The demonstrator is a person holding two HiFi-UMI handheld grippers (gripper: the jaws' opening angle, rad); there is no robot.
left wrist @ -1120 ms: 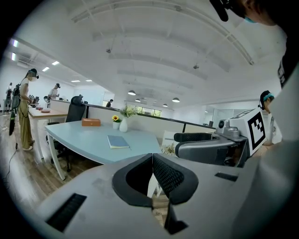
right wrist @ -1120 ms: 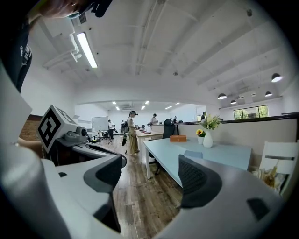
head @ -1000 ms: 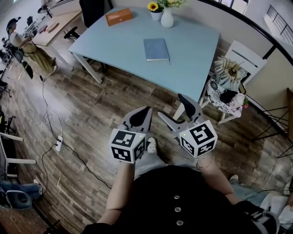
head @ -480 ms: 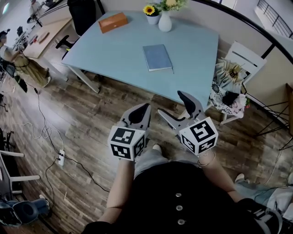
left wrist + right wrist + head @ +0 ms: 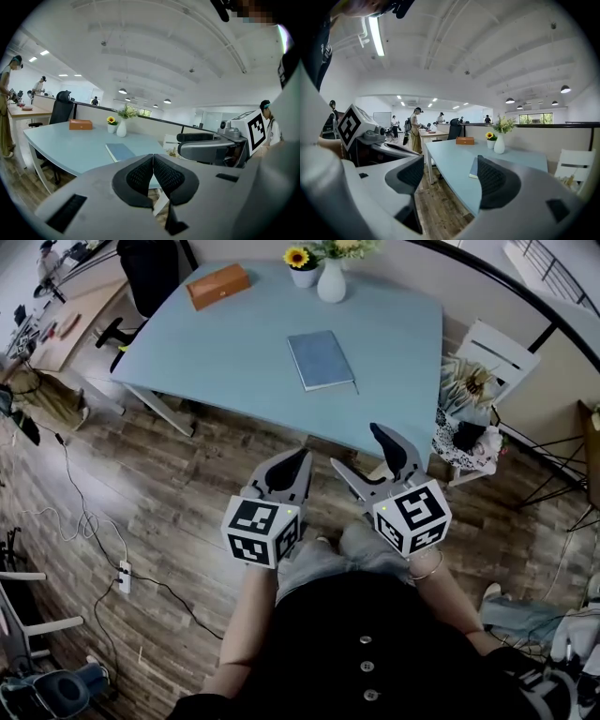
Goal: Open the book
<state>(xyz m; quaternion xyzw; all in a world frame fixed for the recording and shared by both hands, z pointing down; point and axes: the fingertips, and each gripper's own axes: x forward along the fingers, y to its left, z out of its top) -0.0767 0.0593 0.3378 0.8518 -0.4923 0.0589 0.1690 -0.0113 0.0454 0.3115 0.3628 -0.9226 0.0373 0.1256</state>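
Head view: I hold both tongs above the wooden floor (image 5: 178, 484), short of the pale blue bench (image 5: 225, 343). The left tongs (image 5: 300, 457) and the right tongs (image 5: 358, 448) sit side by side and point toward the bench's near edge. The blue book (image 5: 321, 359) lies closed and flat near the middle of the bench, well apart from both tongs. A white vase (image 5: 331, 282), a potted sunflower (image 5: 301, 259) just beside it and an orange box (image 5: 217, 286) stand along the far side.

Left gripper view: my left tongs are clenched, the dark pads pressed together with nothing between them. The book shows beyond them on the bench, and the right tongs reach in from the right.

Right gripper view: my right tongs are released, the jaws wide apart and empty. The bench's edge fills the gap between them, and the book's edge shows just beside the right-hand pad.
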